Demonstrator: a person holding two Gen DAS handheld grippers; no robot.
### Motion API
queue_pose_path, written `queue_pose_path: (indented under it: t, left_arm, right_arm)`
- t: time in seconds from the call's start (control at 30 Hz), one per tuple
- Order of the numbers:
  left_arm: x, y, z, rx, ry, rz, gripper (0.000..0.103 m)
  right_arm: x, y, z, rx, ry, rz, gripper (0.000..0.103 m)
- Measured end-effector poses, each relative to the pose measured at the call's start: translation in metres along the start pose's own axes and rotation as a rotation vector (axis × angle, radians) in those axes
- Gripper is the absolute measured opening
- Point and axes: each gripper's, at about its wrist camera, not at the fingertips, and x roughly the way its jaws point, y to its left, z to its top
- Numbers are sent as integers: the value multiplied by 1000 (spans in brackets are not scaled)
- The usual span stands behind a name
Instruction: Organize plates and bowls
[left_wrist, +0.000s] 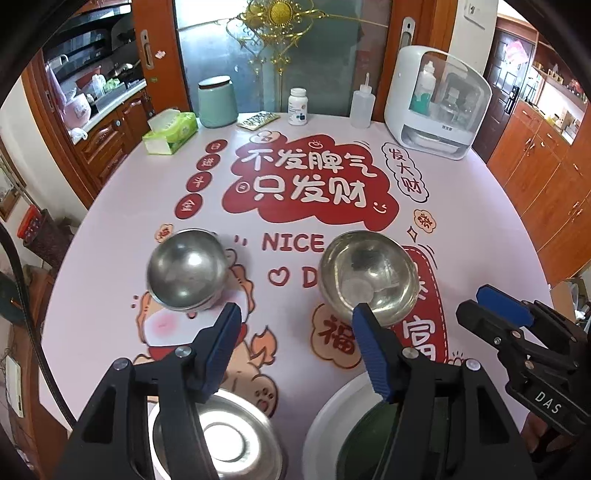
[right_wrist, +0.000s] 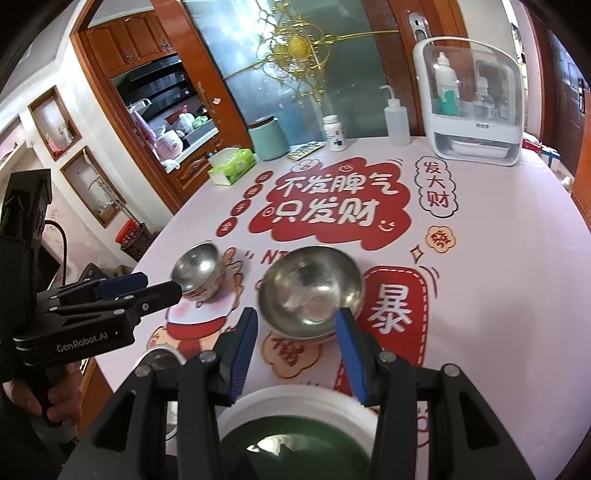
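Two steel bowls stand upright on the printed tablecloth: a small one (left_wrist: 186, 273) (right_wrist: 195, 269) at the left and a wider one (left_wrist: 369, 273) (right_wrist: 310, 288) at the right. Nearer me lie a steel dish (left_wrist: 221, 435) and a white plate with a green centre (left_wrist: 332, 413) (right_wrist: 295, 402). My left gripper (left_wrist: 295, 317) (right_wrist: 155, 286) is open above the cloth, between and just short of the two bowls, with nothing in it. My right gripper (right_wrist: 297, 317) (left_wrist: 487, 306) is open over the near rim of the wide bowl, and its pads do not press on it.
Along the far edge of the round table (left_wrist: 110, 229) stand a tissue pack (left_wrist: 170, 131), a mint canister (left_wrist: 218, 101), a pill bottle (left_wrist: 297, 105), a squeeze bottle (left_wrist: 360, 103) and a white bottle cabinet (left_wrist: 436, 103). Wooden cabinets lie beyond.
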Motion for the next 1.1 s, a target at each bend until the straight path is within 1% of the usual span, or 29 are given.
queue_pose_path:
  t: [0.13,0.17,0.4,0.5,0.57,0.8,1.0,1.1]
  left_arm:
    - [20,-8,6,-9,12,18,71]
    - [25,-9,7,-15,19,18,72]
    - [67,-15,7,-19,91,25,72]
    - [83,-16,6,-29,124,10,72]
    - [93,-16,6,-34,144,4,76]
    - [122,-22,5,-14,197,3,76]
    - [141,-23,1,-20,254,-6,76]
    - [148,-22,0,-41,272,-23,76]
  right_arm:
    - [14,-16,4,15,11,-14,44]
    - [17,-18,5,21,16,-17,44]
    - [44,-35,6,46,46,-29,44]
    - [54,-40,5,61,60,-30,44]
    - [61,-44,4,72,72,-36,44]
    - [80,-49,0,84,117,-41,44]
    - [92,-51,-2,89,149,-35,44]
    - [97,-52,-3,94,166,-31,44]
